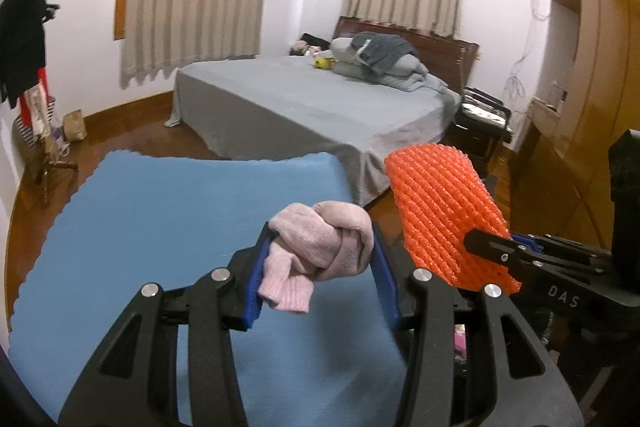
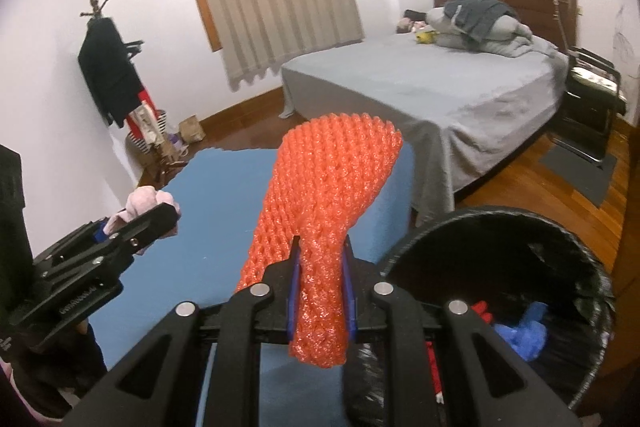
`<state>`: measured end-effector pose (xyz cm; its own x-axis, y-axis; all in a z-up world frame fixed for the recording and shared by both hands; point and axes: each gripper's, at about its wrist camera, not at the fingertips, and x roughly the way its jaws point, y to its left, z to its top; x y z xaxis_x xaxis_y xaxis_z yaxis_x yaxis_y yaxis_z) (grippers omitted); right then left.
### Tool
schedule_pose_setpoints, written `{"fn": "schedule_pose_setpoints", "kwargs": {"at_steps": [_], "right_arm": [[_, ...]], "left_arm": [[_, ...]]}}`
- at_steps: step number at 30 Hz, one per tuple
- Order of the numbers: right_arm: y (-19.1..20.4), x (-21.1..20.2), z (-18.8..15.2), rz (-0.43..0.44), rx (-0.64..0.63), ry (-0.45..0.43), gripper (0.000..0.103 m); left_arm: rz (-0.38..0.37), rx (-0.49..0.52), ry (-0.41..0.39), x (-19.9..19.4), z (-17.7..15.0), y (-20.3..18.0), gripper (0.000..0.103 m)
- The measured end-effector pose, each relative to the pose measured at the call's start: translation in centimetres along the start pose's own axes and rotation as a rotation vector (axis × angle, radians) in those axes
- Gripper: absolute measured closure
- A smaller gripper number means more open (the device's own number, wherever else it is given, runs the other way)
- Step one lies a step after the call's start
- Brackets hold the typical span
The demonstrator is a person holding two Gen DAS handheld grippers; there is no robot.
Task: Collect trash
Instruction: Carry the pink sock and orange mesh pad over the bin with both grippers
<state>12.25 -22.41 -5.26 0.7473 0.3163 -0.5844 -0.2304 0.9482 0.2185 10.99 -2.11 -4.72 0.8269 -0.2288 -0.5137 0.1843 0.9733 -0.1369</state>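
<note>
**Both hands full, bin's right there**

So the left gripper has its fingers clamped from both sides on a balled-up pink sock, holding it up over the blue mat. The right gripper is squeezed down narrow on the lower end of an orange foam net, the kind fruit comes wrapped in, so most of the net sticks up loose above the fingers. Pinching it low like that makes sense to me: foam this squashy needs a tight grip or it slips.

The trash can, lined with a black bag, sits just beside the right gripper, at the edge of the mat. There's already stuff in there, something blue and something red. Both pieces are held off the mat side by side, which I'd guess is so they go into the can in one trip. Neither is over the opening yet, the net's closer.
</note>
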Motion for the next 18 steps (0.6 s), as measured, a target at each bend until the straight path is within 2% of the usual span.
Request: {"fn": "schedule_pose_setpoints", "kwargs": {"at_steps": [18], "right_arm": [[-7.0,-4.6,-1.3,-0.129,0.089,-0.061,0.086]], "left_arm": [[-0.123,0.120,-0.021,0.7,0.5,-8.8,0.058]]}}
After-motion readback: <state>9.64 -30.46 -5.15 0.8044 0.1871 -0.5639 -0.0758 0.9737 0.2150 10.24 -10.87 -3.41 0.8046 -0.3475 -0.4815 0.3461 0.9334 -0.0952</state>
